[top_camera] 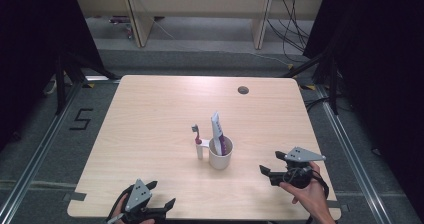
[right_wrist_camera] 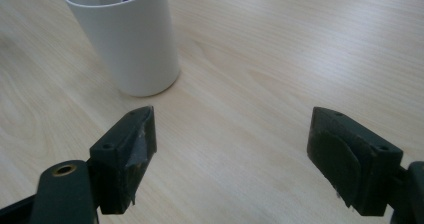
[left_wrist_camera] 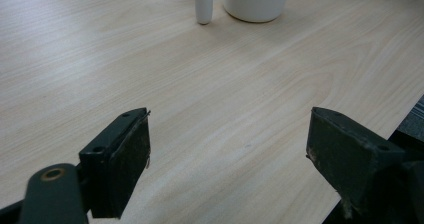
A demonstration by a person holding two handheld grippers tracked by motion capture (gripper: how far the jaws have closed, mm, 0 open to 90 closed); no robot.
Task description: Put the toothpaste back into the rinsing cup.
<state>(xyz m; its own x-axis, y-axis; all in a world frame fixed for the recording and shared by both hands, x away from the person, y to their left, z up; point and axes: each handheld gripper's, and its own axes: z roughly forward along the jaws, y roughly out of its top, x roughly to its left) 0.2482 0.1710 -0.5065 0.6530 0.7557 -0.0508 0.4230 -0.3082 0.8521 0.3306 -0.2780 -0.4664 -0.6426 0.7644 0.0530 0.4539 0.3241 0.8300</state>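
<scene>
1. The left gripper is at 7 o'clock on the table, jaws wide apart, empty.
2. The right gripper is at 4 o'clock, also spread and empty.
3. The white cup stands at centre with a toothpaste tube inside; a toothbrush stands just beside it at 9 o'clock.

Pale wooden table on grey floor — dark curtains; cables behind.

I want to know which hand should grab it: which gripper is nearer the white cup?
Right. The right gripper sits just right of the cup, jaws open toward it. The left gripper is farther off, at the table's near edge, below-left of it.
</scene>
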